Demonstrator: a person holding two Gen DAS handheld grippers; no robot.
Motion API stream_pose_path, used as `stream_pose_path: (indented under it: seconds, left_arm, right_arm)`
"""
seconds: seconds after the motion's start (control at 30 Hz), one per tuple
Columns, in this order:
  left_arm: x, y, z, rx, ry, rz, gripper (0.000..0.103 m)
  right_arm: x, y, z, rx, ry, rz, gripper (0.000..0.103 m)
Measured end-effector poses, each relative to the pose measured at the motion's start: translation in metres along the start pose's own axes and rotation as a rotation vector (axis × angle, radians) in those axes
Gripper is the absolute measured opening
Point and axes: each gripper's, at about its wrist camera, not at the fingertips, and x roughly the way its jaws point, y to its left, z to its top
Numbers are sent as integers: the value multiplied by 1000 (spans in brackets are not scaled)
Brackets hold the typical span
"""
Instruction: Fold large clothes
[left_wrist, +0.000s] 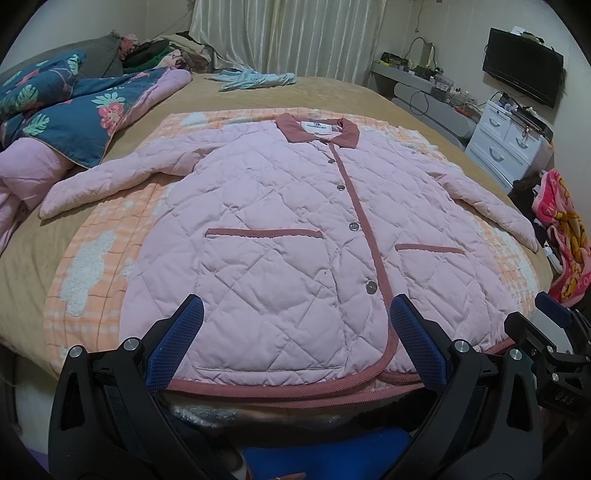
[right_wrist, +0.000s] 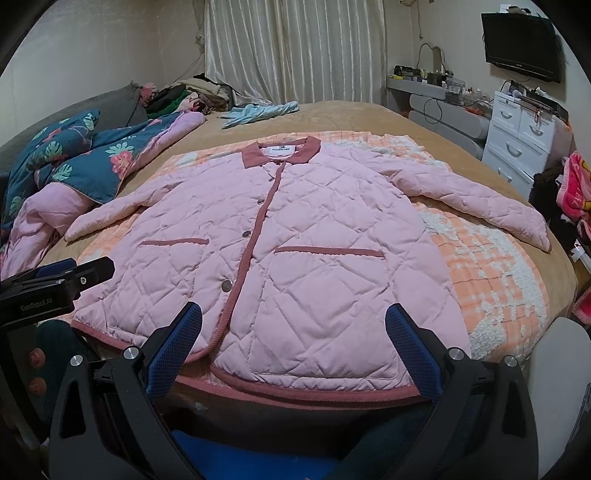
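A pink quilted jacket (left_wrist: 280, 236) with a dark pink collar, trim and snap buttons lies flat, front up and buttoned, on an orange checked blanket (left_wrist: 92, 258) on the bed. Both sleeves are spread out to the sides. It also shows in the right wrist view (right_wrist: 314, 236). My left gripper (left_wrist: 295, 317) is open and empty, hovering over the jacket's hem on the left half. My right gripper (right_wrist: 293, 321) is open and empty above the hem on the right half. The right gripper shows at the edge of the left wrist view (left_wrist: 554, 332).
A blue floral quilt (left_wrist: 66, 107) with pink lining is bunched at the left of the bed. A light blue garment (left_wrist: 255, 79) lies at the far end. A white drawer unit (left_wrist: 506, 140) and a pink towel (left_wrist: 565, 236) stand to the right. A clothes pile (right_wrist: 192, 94) sits by the curtain.
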Motion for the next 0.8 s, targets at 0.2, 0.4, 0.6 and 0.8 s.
stream_pose_path:
  seconds: [0.2,0.4,0.6,0.8]
  left_arm:
    - [0,1,-1,0,-1,-1,95]
    - [0,-1,0,1,1,-4,95]
    - [1,-1,0,2,0,-5,95]
    - [3,-5,-1,4,6,-6,95]
  right_arm:
    - [1,-1,-1,-1,-2,-1,99]
    - [0,-1,0,-1,0,1,99]
    - [1,-1,0,-2,-1,-1,99]
    - [1,-1,1,-3,0,-1,99]
